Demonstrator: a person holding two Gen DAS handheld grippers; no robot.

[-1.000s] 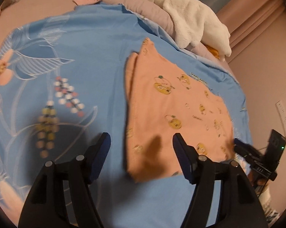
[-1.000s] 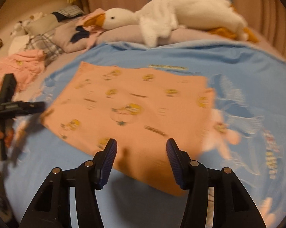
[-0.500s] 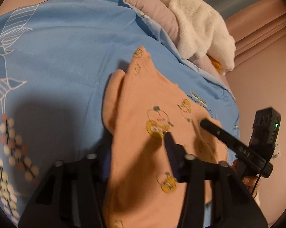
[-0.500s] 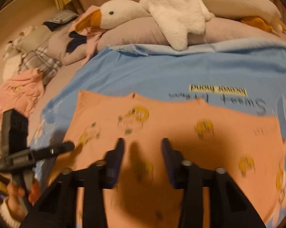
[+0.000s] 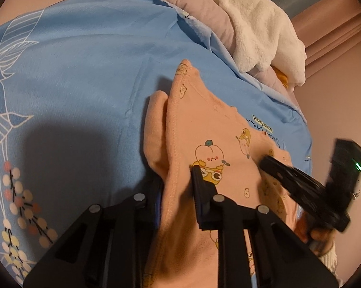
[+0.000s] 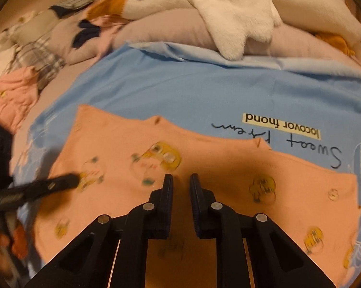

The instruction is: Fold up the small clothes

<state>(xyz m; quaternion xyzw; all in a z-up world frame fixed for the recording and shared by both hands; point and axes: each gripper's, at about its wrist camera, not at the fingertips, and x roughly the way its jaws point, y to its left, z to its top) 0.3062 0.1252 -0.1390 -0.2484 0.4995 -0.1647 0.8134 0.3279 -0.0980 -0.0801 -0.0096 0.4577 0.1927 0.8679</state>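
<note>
**Peach cartoon-print cotton garment gripped on the blue bedsheet**

Left wrist view: peach cartoon-print cotton garment (image 5: pixel 219 148) lies on the blue printed bedsheet (image 5: pixel 84 72). The left gripper (image 5: pixel 178 187) is closing, the garment's hemmed edge pinched between its fingers.

Right wrist view: the right gripper (image 6: pixel 181 182) is closing, nearly shut, over the garment's middle; whether cloth is caught I cannot tell. A white plush goose (image 6: pixel 204 2) lies beyond the garment.

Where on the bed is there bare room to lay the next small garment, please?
The widest bare patch is the blue sheet left of the peach garment, bordered by the leaf print and the pillows. A narrower strip lies between the garment's far edge and the plush goose. It is crowded around the garment, where both grippers are closing, and by the clothes pile.
</note>
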